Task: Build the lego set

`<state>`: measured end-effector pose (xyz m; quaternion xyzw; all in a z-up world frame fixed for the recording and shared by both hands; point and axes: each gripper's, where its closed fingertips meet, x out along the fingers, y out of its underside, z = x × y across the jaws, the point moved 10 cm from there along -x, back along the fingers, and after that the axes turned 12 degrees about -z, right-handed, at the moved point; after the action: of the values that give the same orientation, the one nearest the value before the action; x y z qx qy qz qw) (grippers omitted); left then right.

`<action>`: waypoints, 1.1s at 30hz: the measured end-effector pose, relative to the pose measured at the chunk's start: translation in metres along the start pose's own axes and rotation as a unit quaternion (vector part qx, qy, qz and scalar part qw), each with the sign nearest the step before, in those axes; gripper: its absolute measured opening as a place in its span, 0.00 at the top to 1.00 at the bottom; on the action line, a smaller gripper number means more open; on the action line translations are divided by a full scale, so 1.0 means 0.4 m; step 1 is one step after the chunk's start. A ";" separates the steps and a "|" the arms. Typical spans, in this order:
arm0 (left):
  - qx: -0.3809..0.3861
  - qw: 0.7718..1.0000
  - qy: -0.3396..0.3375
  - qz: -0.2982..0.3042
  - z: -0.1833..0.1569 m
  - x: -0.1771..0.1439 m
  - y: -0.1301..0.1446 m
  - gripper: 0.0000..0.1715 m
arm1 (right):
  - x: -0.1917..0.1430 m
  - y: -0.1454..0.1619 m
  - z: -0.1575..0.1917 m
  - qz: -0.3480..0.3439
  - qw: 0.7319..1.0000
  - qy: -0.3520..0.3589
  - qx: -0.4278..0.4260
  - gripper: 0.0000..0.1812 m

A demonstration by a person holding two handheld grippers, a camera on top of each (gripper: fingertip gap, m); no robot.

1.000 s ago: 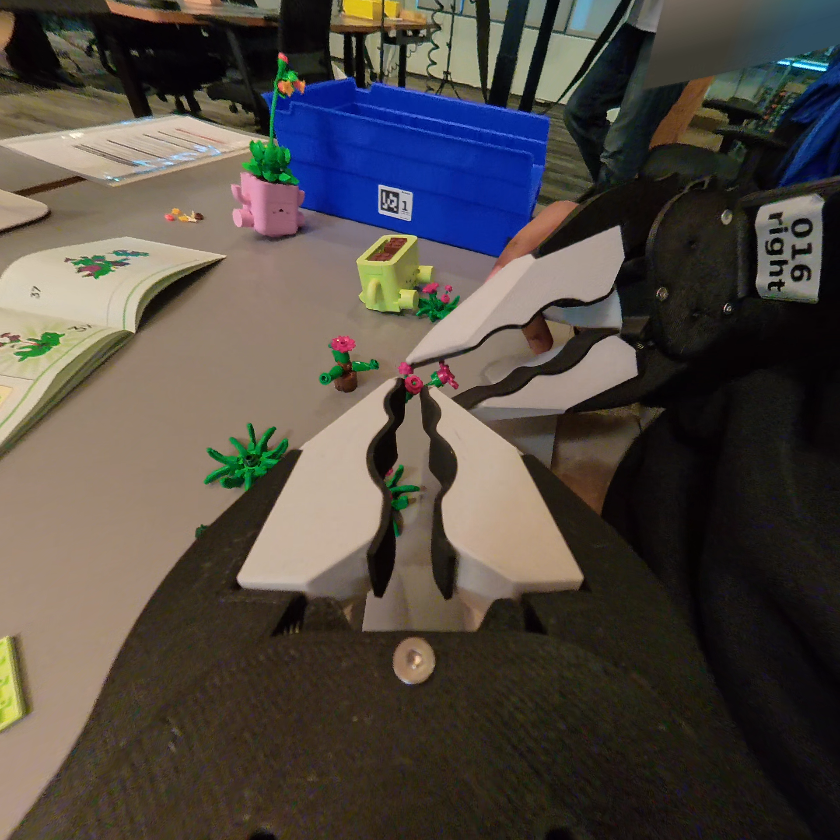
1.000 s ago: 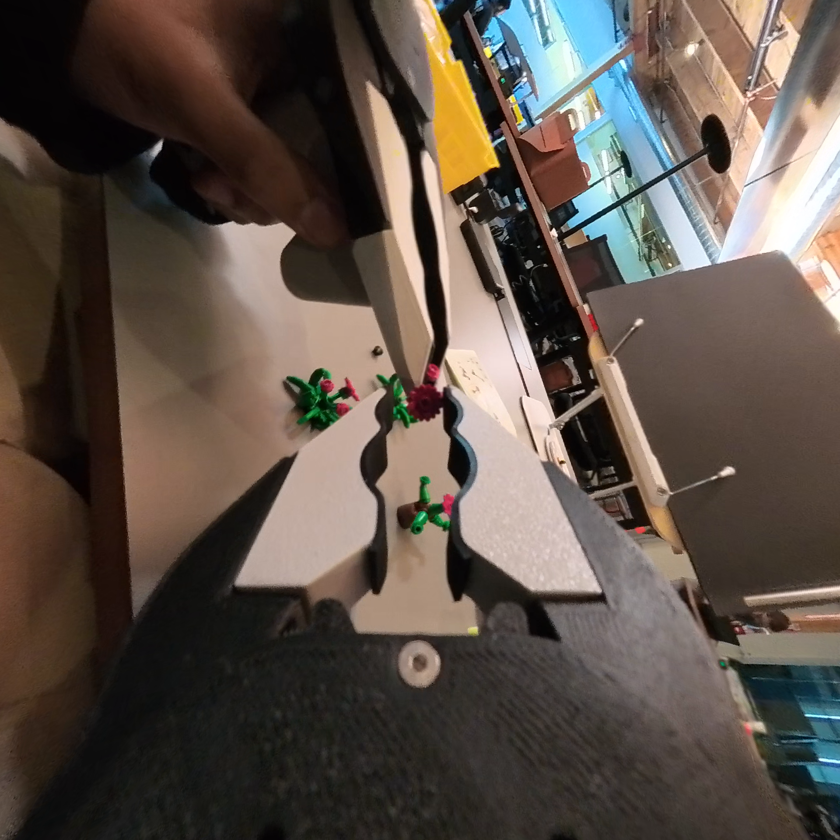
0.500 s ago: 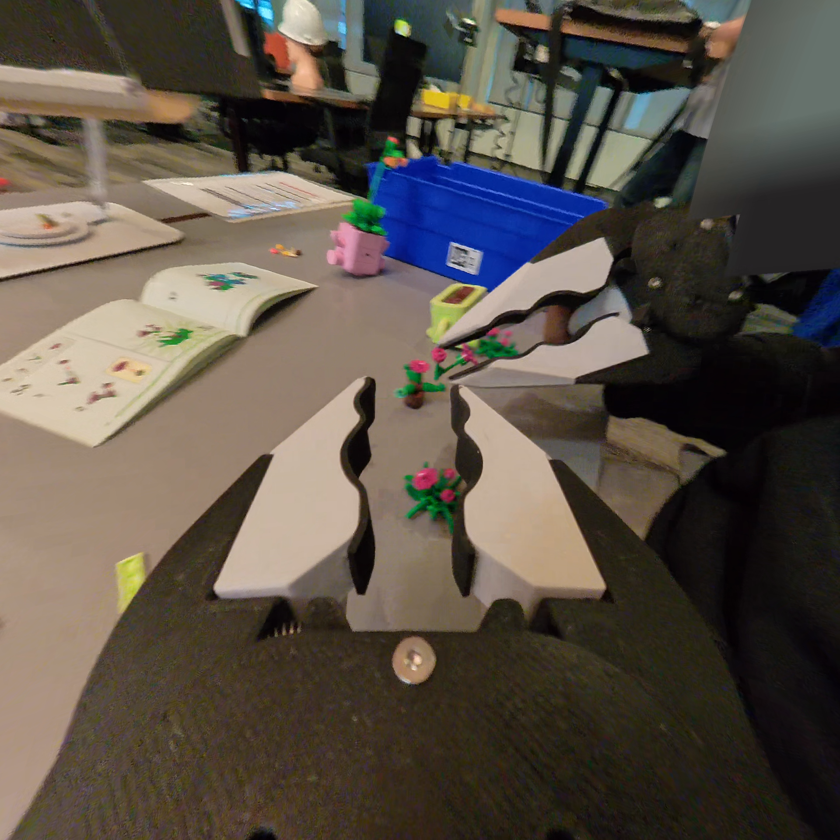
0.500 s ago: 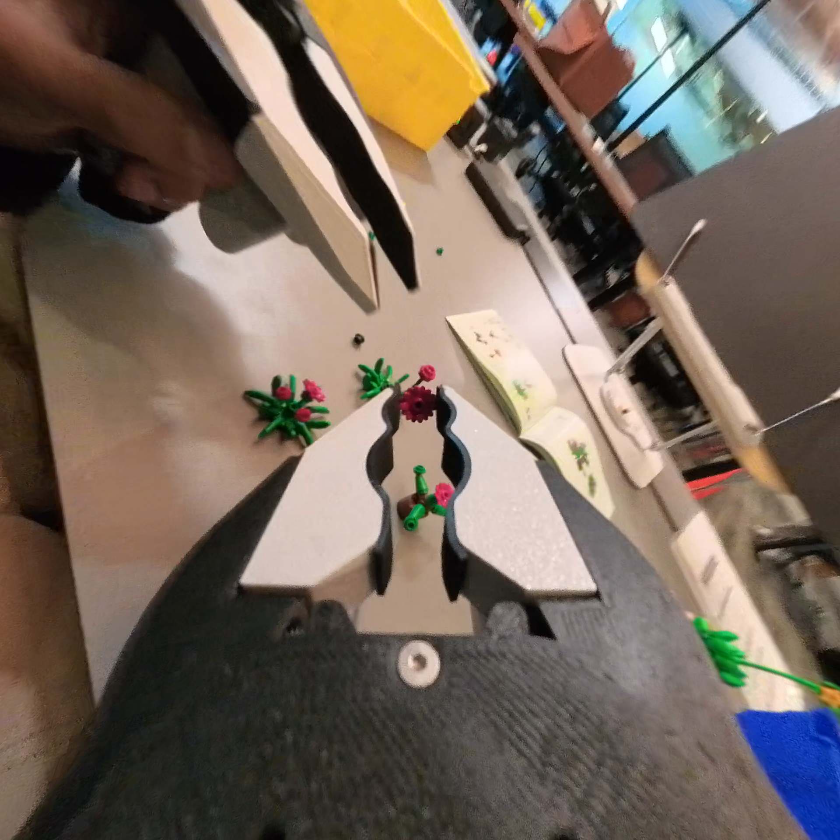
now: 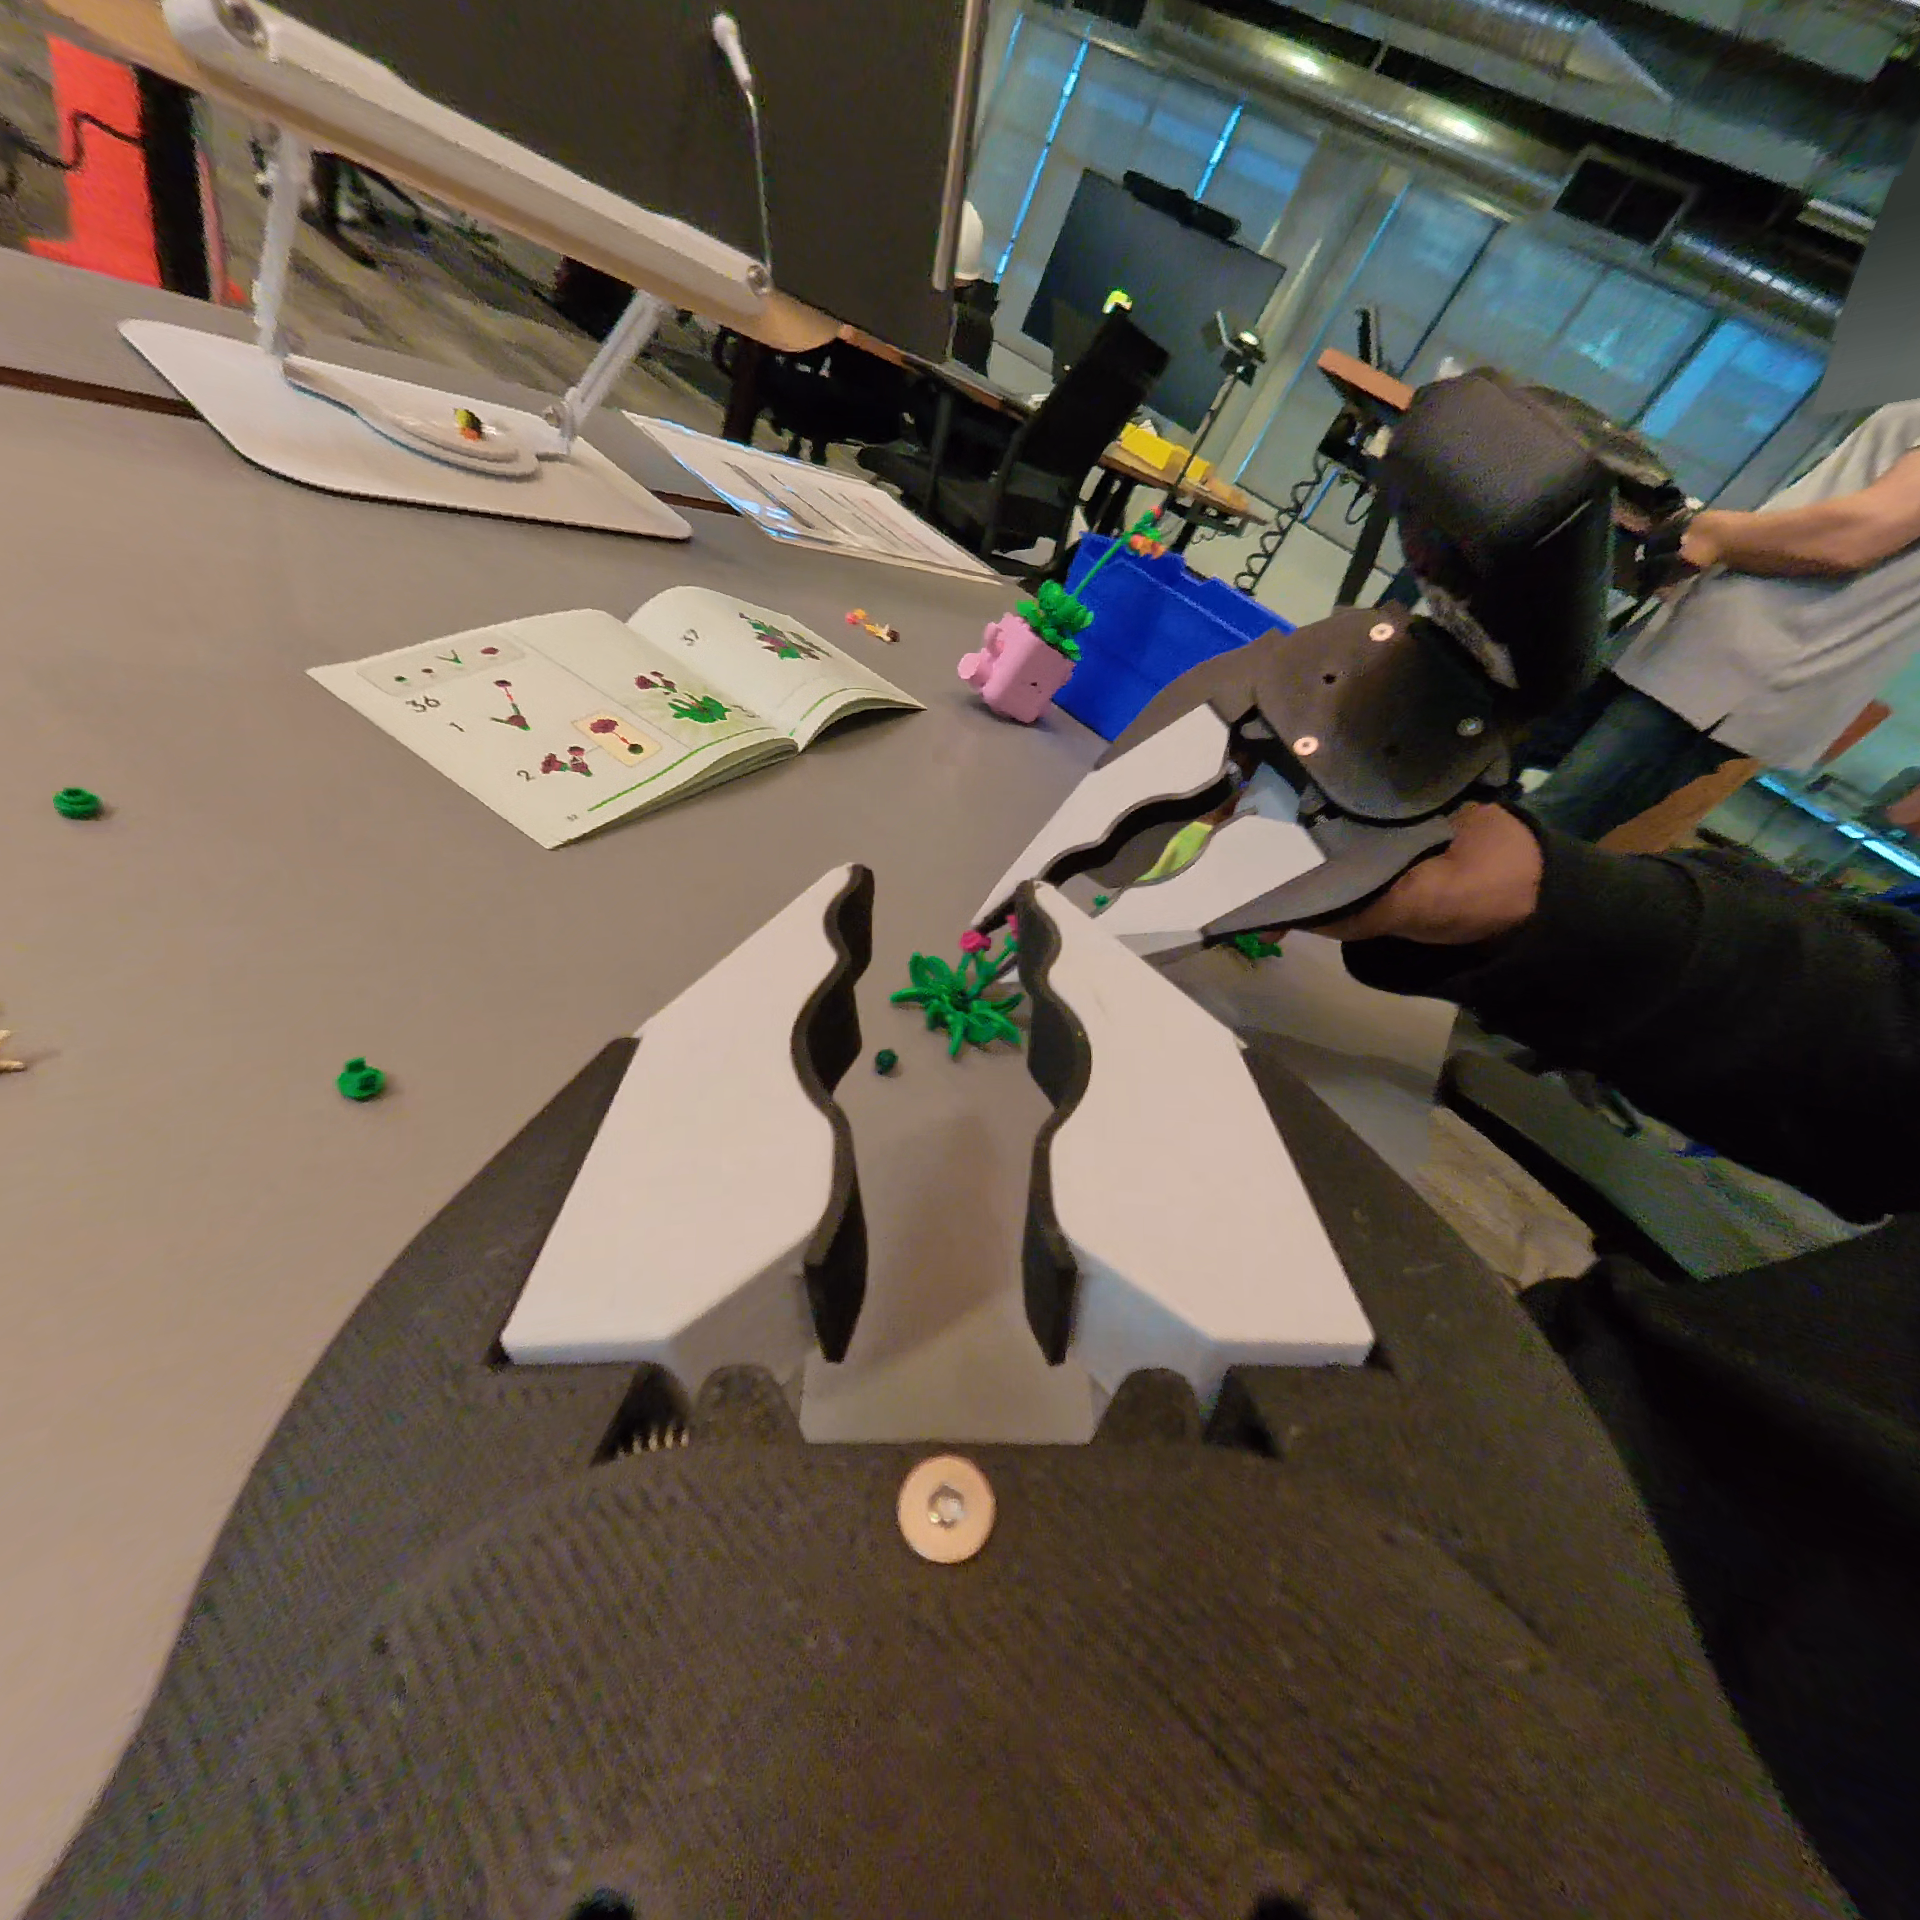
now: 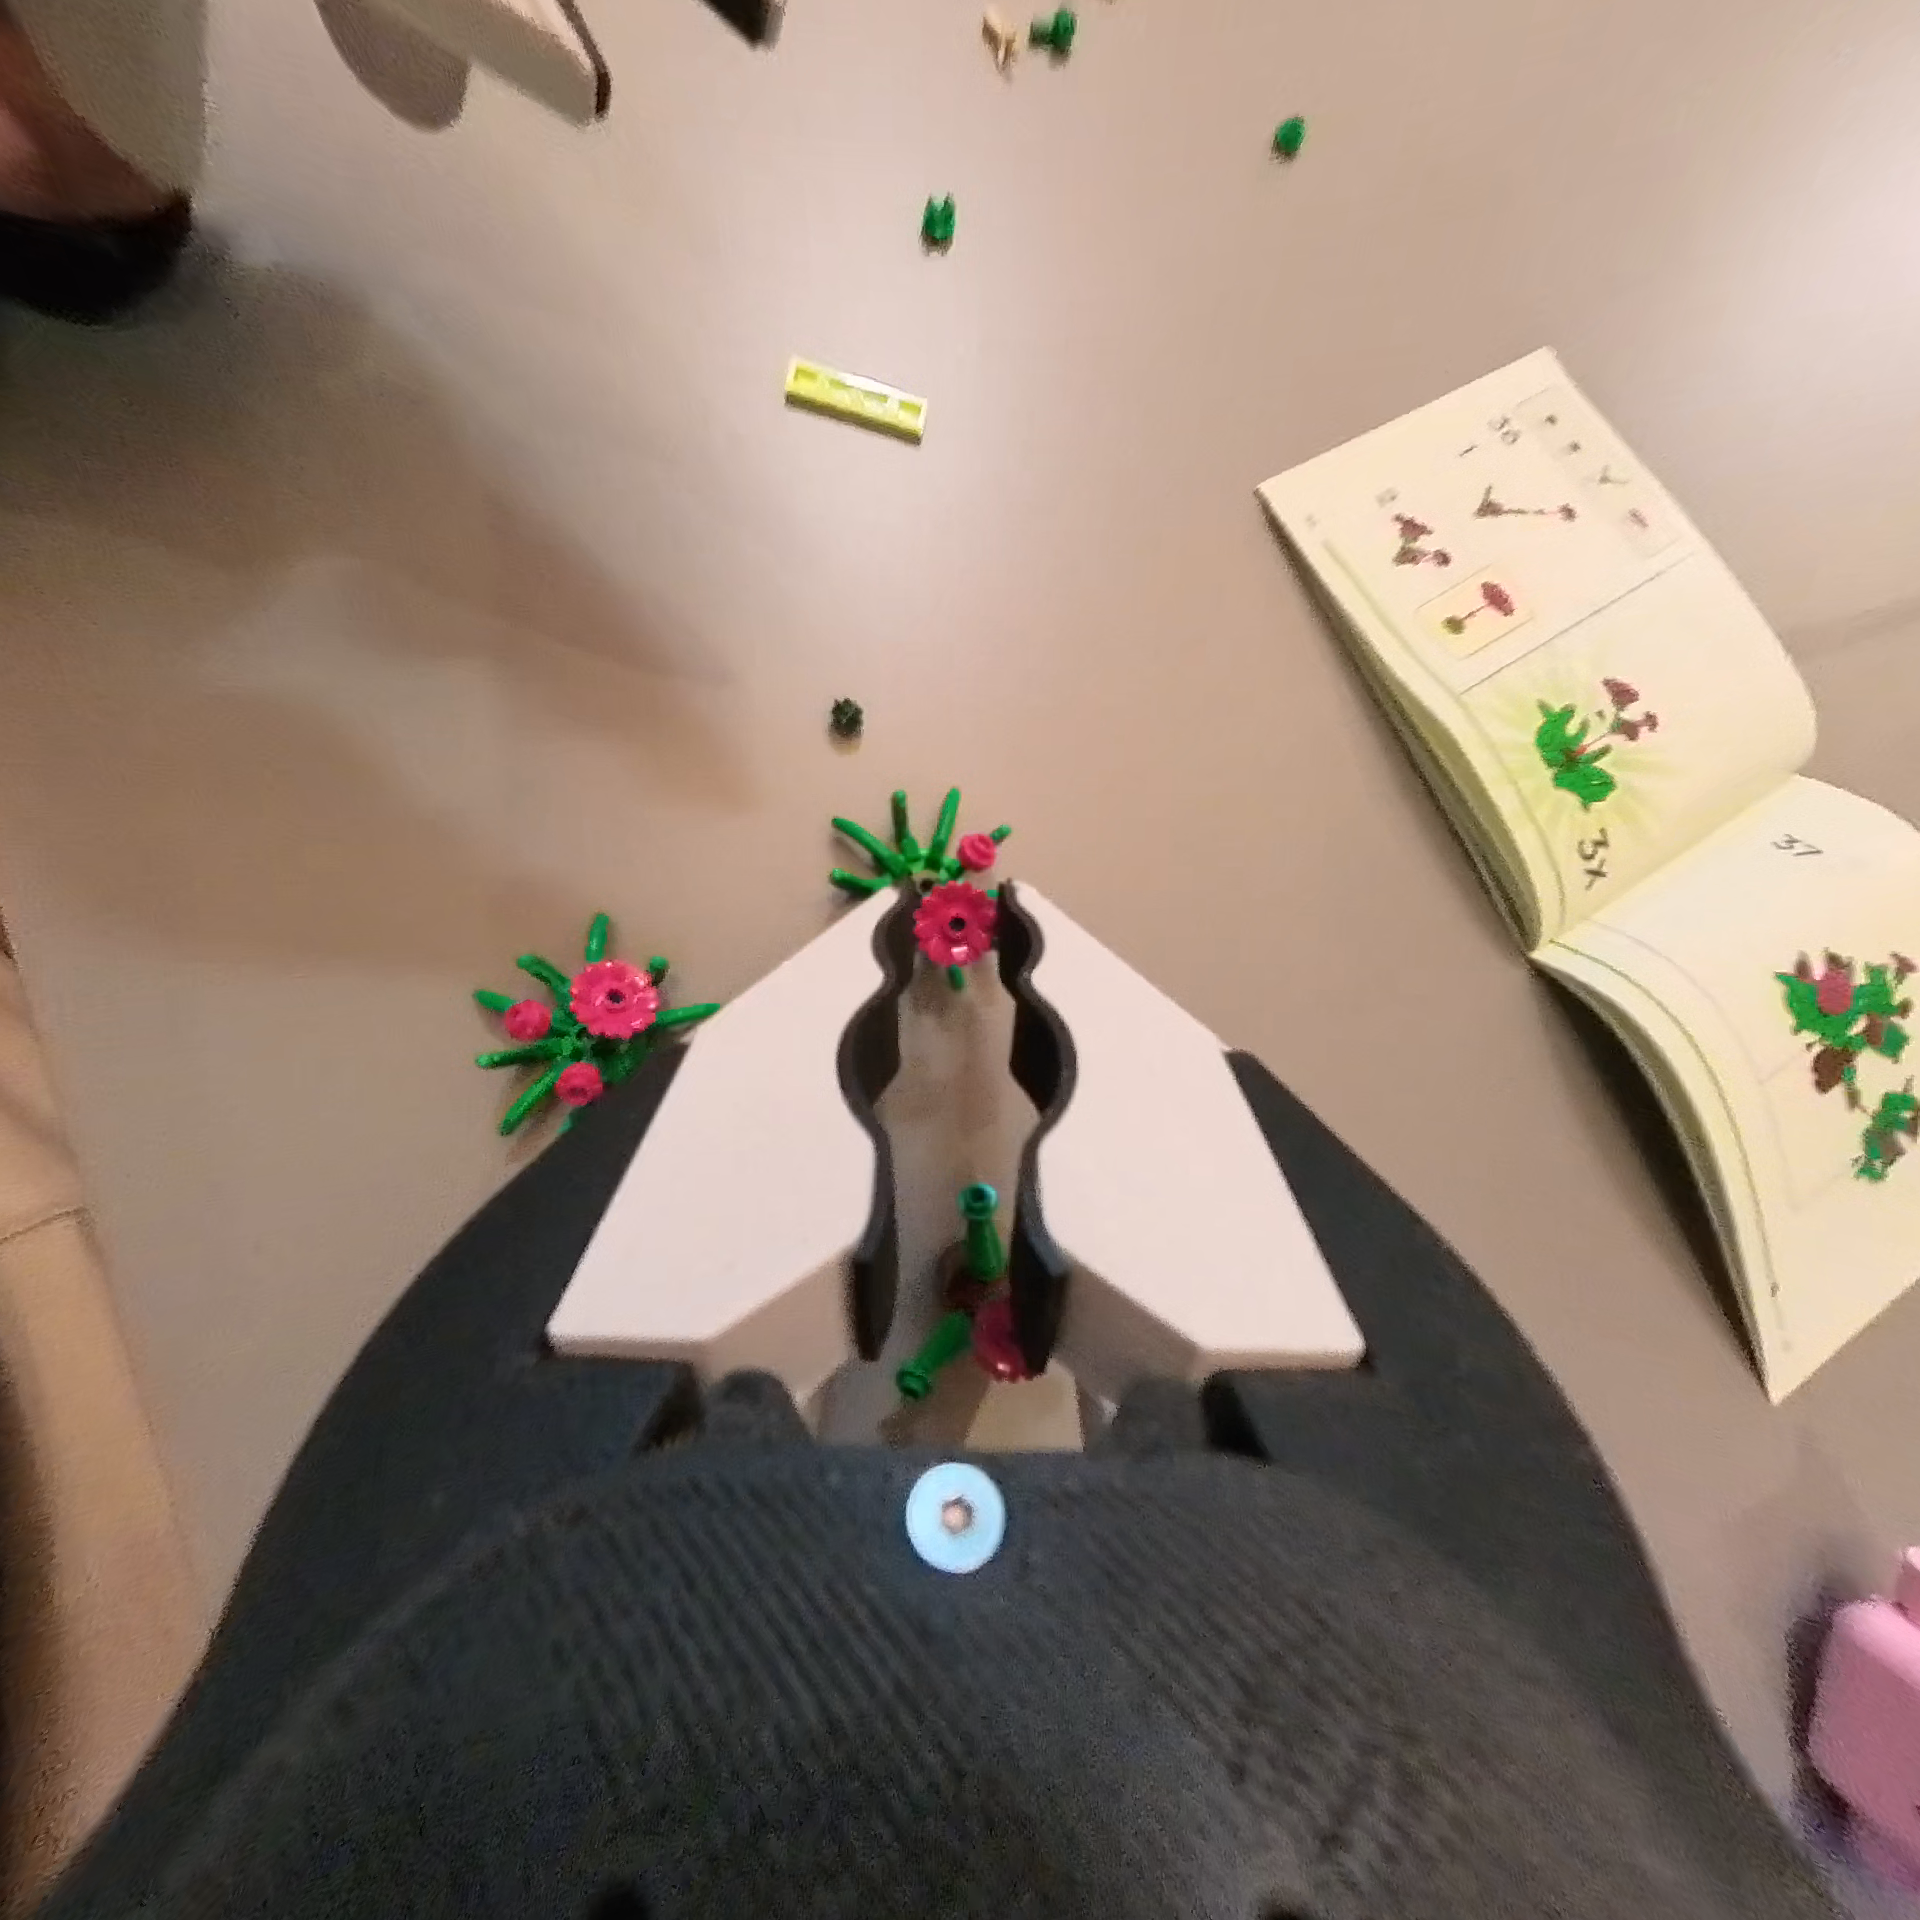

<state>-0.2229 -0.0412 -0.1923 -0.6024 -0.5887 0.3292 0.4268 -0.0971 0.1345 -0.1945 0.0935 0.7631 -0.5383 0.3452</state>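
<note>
My right gripper (image 6: 951, 902) is shut on a green stem with pink flowers (image 6: 951, 925). It holds the stem just over a green leaf piece (image 6: 902, 844) on the grey table (image 6: 1091, 312). In the left wrist view the right gripper (image 5: 1000, 916) comes in from the right, its tips at the leaf piece (image 5: 956, 1000). My left gripper (image 5: 943, 902) is open and empty, a little short of that leaf piece. A built leaf cluster with pink flowers (image 6: 582, 1023) lies to the left. A stem on a brown piece (image 6: 966, 1309) lies below my right jaws.
An open instruction booklet (image 5: 613, 707) lies ahead on the left, and also shows in the right wrist view (image 6: 1610, 831). A pink pot with a plant (image 5: 1013, 675) stands by a blue bin (image 5: 1153, 623). Small green studs (image 5: 358, 1081) and a lime plate (image 6: 854, 400) are scattered. A person stands at the far right. Spacing between my two grippers at the tips: around 11 centimetres. Between my left fingertips and the lime plate (image 6: 854, 400) there is roughly 9 centimetres.
My left gripper let go of the flower stem, opened and drew back. My right gripper kept the stem and brought it down over the green leaf piece.
</note>
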 end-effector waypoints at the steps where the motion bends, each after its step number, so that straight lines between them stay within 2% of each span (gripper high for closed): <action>1: -0.009 1.000 0.006 0.002 -0.001 0.001 0.002 0.86 | 0.006 0.001 0.004 0.011 1.000 0.000 -0.005 0.93; 9: -0.032 0.999 0.018 0.004 0.000 0.002 0.004 0.86 | 0.014 -0.023 0.043 0.020 0.994 0.031 -0.100 0.93; 16: -0.054 0.998 0.018 0.001 0.011 0.000 0.005 0.86 | 0.030 -0.019 0.055 0.062 0.980 0.058 -0.179 0.93; 33: -0.058 0.998 0.019 0.008 0.010 0.004 0.009 0.86 | 0.032 -0.025 0.072 0.092 0.967 0.068 -0.229 0.93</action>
<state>-0.2246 -0.0388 -0.1970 -0.6368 -0.5936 0.2864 0.4001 -0.0994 0.1020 -0.2002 0.1183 0.8760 -0.3077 0.3522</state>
